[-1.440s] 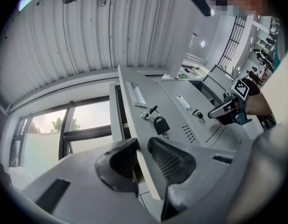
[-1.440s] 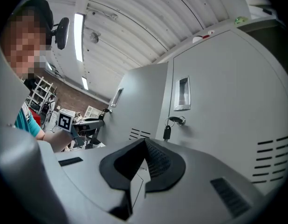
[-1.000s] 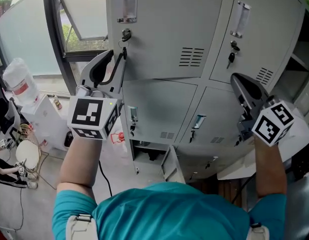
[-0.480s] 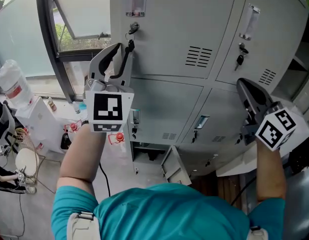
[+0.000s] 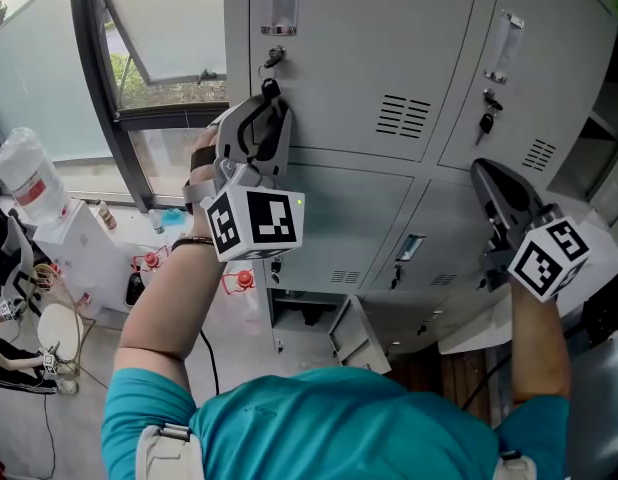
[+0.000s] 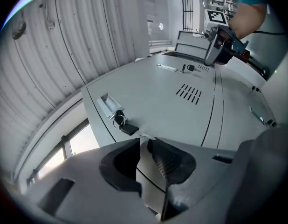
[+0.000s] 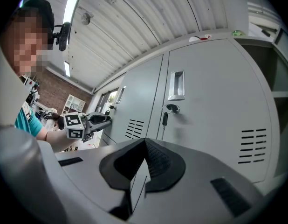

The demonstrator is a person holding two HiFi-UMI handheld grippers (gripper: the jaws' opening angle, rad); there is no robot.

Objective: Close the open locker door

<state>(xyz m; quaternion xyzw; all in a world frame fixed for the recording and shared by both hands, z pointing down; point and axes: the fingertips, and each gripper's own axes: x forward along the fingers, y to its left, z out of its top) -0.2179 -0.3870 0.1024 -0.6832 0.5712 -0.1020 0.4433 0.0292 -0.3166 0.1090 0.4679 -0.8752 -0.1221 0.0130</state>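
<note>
Grey lockers fill the head view. A small bottom-row locker door [image 5: 356,335] stands ajar, swung out from its dark compartment [image 5: 301,311], far below both grippers. My left gripper [image 5: 271,90] is raised against the upper-left locker door, tips just below its key [image 5: 274,58]. That key [image 6: 122,123] shows in the left gripper view just beyond the gripper [image 6: 144,140], whose jaws stand a narrow gap apart with nothing between them. My right gripper [image 5: 477,170] hovers before the upper-right locker, shut and empty [image 7: 145,140], facing that door's key [image 7: 165,118].
A window frame [image 5: 99,78] borders the lockers on the left. Below it are a white water jug [image 5: 24,178], a white box [image 5: 79,243], cables and small red items on the floor. Open shelving [image 5: 609,118] stands at the far right.
My left gripper has moved right, closer to the upper-left locker door, and rolled so its marker cube shows a different face. The right gripper has stayed put.
</note>
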